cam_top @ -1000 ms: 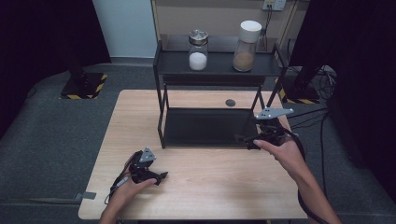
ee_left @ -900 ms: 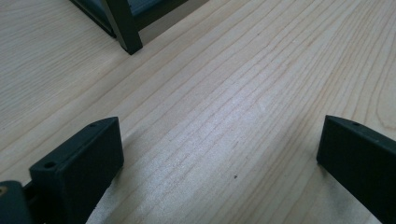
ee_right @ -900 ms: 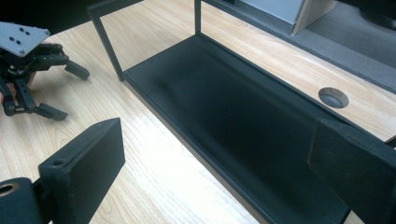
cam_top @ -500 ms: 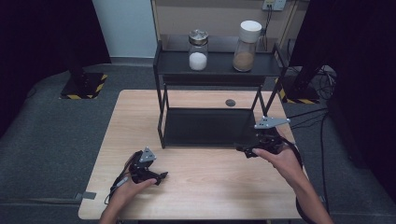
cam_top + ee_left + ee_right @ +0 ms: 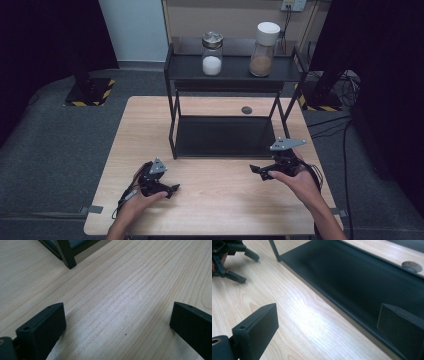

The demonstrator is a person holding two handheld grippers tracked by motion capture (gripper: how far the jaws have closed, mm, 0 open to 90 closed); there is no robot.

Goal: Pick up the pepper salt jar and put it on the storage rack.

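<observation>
So both grippers are empty right now. Starting on the left: the left gripper [image 5: 170, 189] sits low over the table [image 5: 225, 200], held in the person's left hand [image 5: 137, 197], jaws spread wide with nothing but bare wood between them. In the left gripper view, one black leg of the rack [image 5: 65, 253] stands ahead of it and a bit to its left, well apart from the jaws.

Moving right: the right gripper [image 5: 256, 169] is also wide open and holding nothing. It's just in front of the rack's lower shelf [image 5: 362, 272], which lies ahead and to its right in its own view, with a small round disc [image 5: 410, 265] on the table beyond the shelf.

The two jars, the white-powder jar [image 5: 212, 53] and the brown-powder jar [image 5: 263, 42], are up on the top shelf, far ahead of and above both grippers.

My guess is this is still the start, nothing grabbed yet. Next move probably calls for lifting a gripper up to jar height and closing on the glass body squarely.
</observation>
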